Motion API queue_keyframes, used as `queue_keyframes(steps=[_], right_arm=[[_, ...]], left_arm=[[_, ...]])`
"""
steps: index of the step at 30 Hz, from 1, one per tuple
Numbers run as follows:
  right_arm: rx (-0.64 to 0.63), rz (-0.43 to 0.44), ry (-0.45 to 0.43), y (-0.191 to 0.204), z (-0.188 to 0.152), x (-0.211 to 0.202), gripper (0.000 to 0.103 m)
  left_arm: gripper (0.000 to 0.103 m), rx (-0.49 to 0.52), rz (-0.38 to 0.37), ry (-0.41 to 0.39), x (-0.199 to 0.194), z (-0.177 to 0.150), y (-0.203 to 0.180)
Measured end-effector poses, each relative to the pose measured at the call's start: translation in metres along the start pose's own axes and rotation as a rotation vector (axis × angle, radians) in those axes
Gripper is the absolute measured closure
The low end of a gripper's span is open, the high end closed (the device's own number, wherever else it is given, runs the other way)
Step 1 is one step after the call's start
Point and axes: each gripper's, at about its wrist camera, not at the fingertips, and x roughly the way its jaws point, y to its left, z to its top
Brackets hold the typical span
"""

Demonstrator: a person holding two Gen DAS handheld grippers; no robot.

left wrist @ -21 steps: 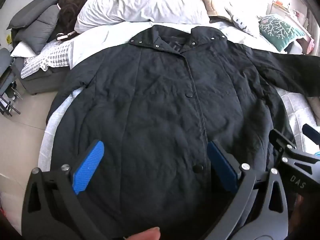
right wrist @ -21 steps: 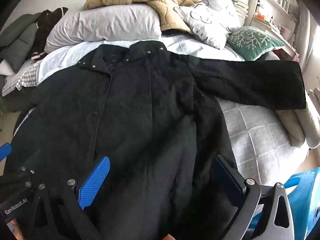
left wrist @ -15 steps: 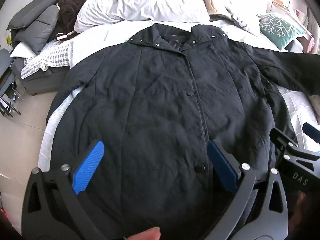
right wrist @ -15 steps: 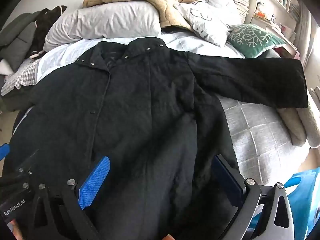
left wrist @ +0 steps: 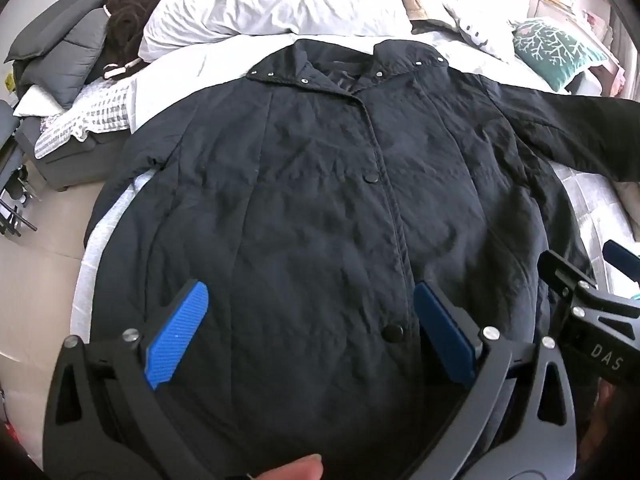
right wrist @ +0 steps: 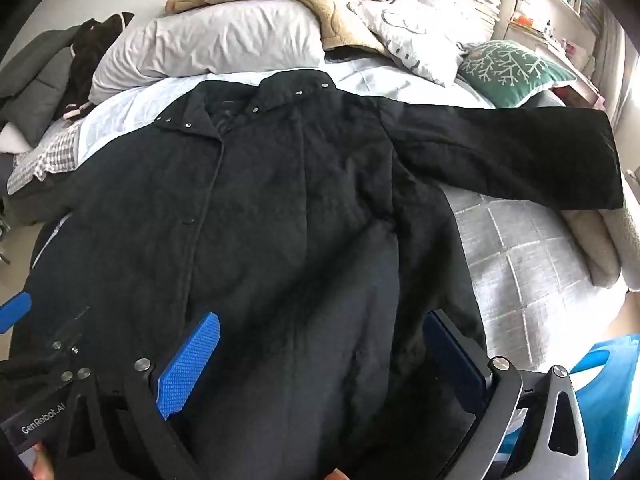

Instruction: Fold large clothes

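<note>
With the black coat spread face-up on the bed, both the left claw and right claw hover spread wide over its hem, so I'd pinch the outstretched sleeve first and fold it inward.

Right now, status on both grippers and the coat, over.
Left gripper open, right gripper open, both empty above the hem. Black coat flat on the bed, buttoned, unfolded, right sleeve spread out. Nothing lying on the coat.
</note>
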Motion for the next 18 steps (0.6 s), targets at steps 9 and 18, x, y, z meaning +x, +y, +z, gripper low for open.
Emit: queue_keyframes(steps=[9,18], right_arm=[[0.004,0.001,0.006,-0.0003,-0.0028,0.0021,0.0],[0.005,0.002,0.012,-0.0016,-0.0025,0.0032,0.0]], left_arm=[[0.001,0.012,-0.006,0.013,0.0035,0.0002,-0.0034],[0.001,0.013,-0.007,0.017,0.0044,0.0009,-0.0031]])
